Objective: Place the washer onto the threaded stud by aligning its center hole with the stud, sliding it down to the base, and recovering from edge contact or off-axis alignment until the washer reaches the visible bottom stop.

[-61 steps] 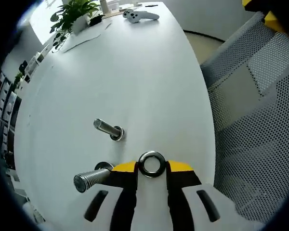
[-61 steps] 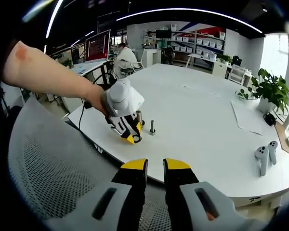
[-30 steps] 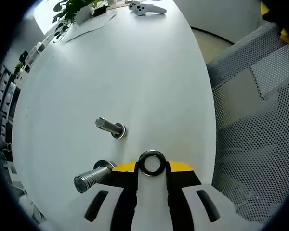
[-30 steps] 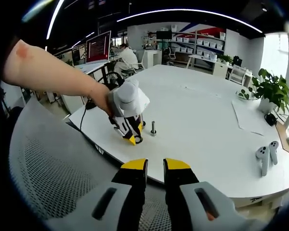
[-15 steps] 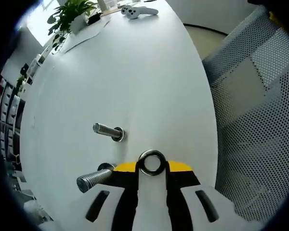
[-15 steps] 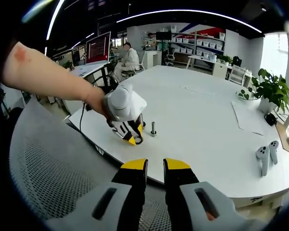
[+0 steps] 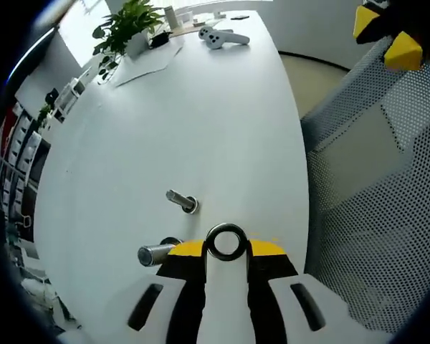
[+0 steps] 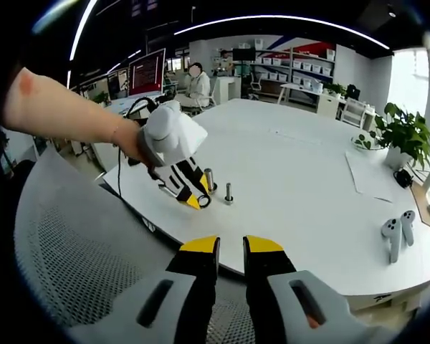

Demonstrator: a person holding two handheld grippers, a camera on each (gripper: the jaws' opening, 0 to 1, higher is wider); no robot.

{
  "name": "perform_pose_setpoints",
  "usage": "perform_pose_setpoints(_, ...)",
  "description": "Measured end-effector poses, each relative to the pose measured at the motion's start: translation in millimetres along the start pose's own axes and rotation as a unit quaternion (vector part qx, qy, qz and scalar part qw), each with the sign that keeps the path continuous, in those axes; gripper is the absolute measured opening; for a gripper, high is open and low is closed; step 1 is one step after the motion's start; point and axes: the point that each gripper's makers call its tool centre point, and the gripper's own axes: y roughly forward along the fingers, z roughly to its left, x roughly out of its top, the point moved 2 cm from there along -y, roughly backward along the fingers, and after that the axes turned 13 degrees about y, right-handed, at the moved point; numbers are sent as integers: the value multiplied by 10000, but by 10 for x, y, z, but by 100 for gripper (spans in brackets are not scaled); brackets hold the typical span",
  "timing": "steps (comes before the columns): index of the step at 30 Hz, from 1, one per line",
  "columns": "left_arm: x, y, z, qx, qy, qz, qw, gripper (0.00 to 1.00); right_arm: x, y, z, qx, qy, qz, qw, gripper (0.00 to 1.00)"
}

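table [image 7: 201, 115], white and oval, spans both views, with a grey mesh chair [image 7: 373, 193] drawn up at its near edge. a potted plant [image 7: 125, 25] and a sheet of paper [image 7: 147, 61] sit at the far end, a pair of white controllers [image 7: 222, 36] near them. a person's bare forearm [image 8: 64, 111] reaches in from the left of the right gripper view, carrying the left gripper [image 8: 197, 201] above the table edge. its yellow-tipped jaws are clamped on the washer [image 7: 226, 242], a steel ring held upright between them, just beside the nearer threaded stud [image 7: 158, 252] and off its tip, not yet over it. a second, smaller stud [image 7: 183, 201] stands a little further in on the table. the right gripper [image 8: 231, 247] hangs over the chair back, well apart from the studs, its jaws nearly together with a narrow gap and nothing between them.
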Motion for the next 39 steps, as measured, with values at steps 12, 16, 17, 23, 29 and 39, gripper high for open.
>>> perform_pose_setpoints(12,-124,-337,282,336,-109,-18,9994,19,5,0,6,19,9,-24,10000,17)
perform_pose_setpoints(16,-126,-355,424,436,-180,-36,9989,19,5,1,4,16,4,-20,10000,17)
perform_pose_setpoints(17,-125,-347,472,460,-266,-57,9986,19,5,0,3,14,5,-19,10000,17)
perform_pose_setpoints(23,-150,-237,578,408,-306,40,9987,19,3,2,-2,1,16,-7,10000,17)
perform_pose_setpoints(29,-151,-158,601,254,-202,129,9994,19,3,3,-8,-11,28,-4,10000,17)
perform_pose_setpoints(39,-192,-76,607,40,-164,350,9992,19,8,5,-8,-6,30,-12,10000,17)
